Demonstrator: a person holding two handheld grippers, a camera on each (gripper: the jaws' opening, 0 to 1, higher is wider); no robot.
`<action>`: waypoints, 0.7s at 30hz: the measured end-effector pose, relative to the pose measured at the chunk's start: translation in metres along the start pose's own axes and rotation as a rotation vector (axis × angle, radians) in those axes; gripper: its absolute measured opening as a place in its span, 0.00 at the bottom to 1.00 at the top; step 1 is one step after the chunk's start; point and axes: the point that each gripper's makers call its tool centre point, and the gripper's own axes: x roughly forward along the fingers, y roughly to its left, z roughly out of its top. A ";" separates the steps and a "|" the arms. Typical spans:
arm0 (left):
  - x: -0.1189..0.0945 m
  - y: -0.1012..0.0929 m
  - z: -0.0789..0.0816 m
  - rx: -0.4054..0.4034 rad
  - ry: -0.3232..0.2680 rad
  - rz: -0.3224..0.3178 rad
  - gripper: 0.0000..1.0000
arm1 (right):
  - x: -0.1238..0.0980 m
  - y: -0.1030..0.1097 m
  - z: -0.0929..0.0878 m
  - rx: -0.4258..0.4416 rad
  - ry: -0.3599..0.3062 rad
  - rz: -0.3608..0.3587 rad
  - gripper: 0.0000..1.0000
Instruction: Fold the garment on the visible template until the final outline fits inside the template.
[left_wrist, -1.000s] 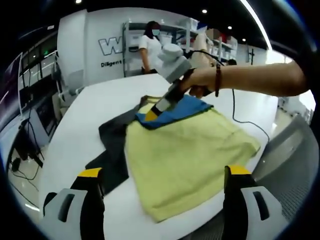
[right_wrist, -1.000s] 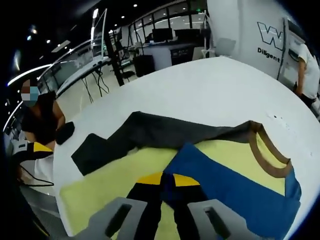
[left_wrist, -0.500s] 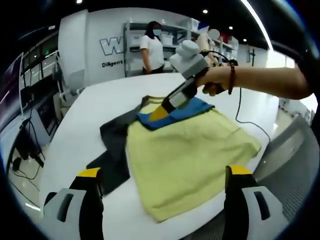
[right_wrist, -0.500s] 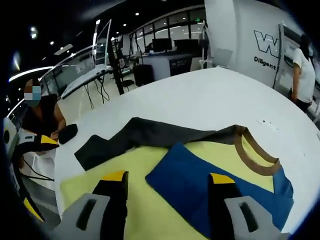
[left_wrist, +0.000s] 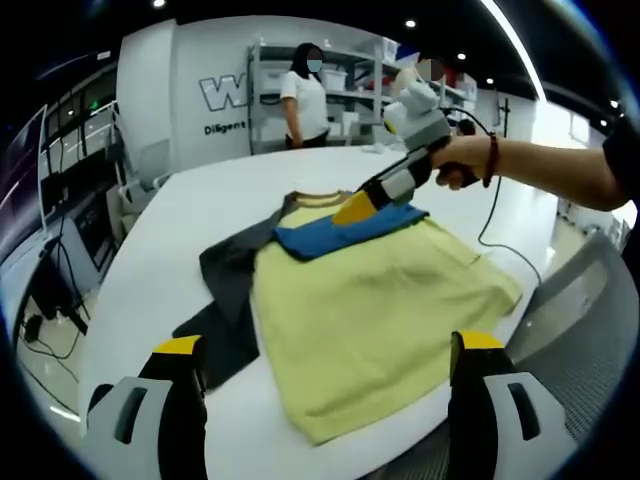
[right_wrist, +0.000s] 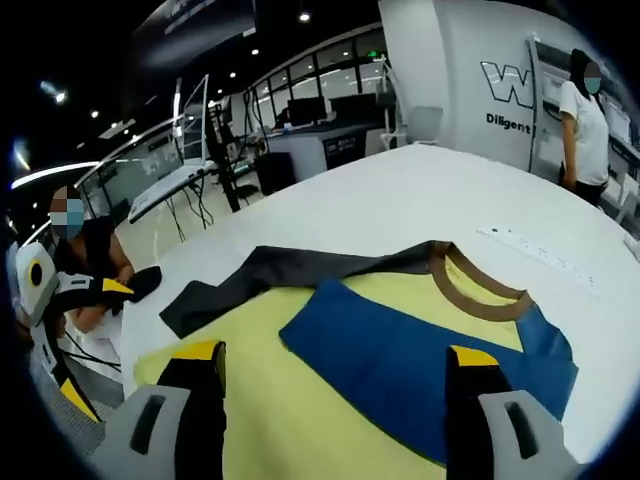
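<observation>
A yellow T-shirt (left_wrist: 370, 310) with a brown collar (right_wrist: 482, 297) lies flat on the white table (left_wrist: 170, 230). Its blue sleeve (left_wrist: 340, 230) is folded in over the chest (right_wrist: 400, 350). A dark grey template piece (left_wrist: 225, 285) sticks out from under the shirt's left side (right_wrist: 280, 270). My right gripper (left_wrist: 358, 207), held by a hand, hovers just above the blue sleeve near the collar; its own view shows it open (right_wrist: 337, 355) with nothing between the jaws. My left gripper (left_wrist: 328, 345) stands open and empty at the near table edge, short of the shirt's hem.
A black cable (left_wrist: 490, 235) trails over the table's right side. A white strip (right_wrist: 535, 247) lies beyond the collar. A grey chair (left_wrist: 590, 320) stands by the near right edge. A person (left_wrist: 302, 95) stands at shelves behind the table. Desks fill the room (right_wrist: 300, 120).
My right gripper has opened, let go of the blue sleeve, and lifted back toward the collar side. The sleeve stays folded on the chest. My left gripper has not moved.
</observation>
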 end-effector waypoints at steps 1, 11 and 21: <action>0.000 0.000 0.000 0.000 -0.001 0.000 0.99 | -0.003 -0.001 -0.001 -0.001 -0.002 -0.001 0.88; 0.001 -0.001 -0.002 0.006 0.011 -0.005 0.99 | -0.032 -0.028 -0.019 0.018 -0.017 -0.040 0.83; 0.000 -0.001 -0.001 0.012 0.011 -0.002 0.99 | -0.056 -0.055 -0.043 0.046 -0.010 -0.099 0.78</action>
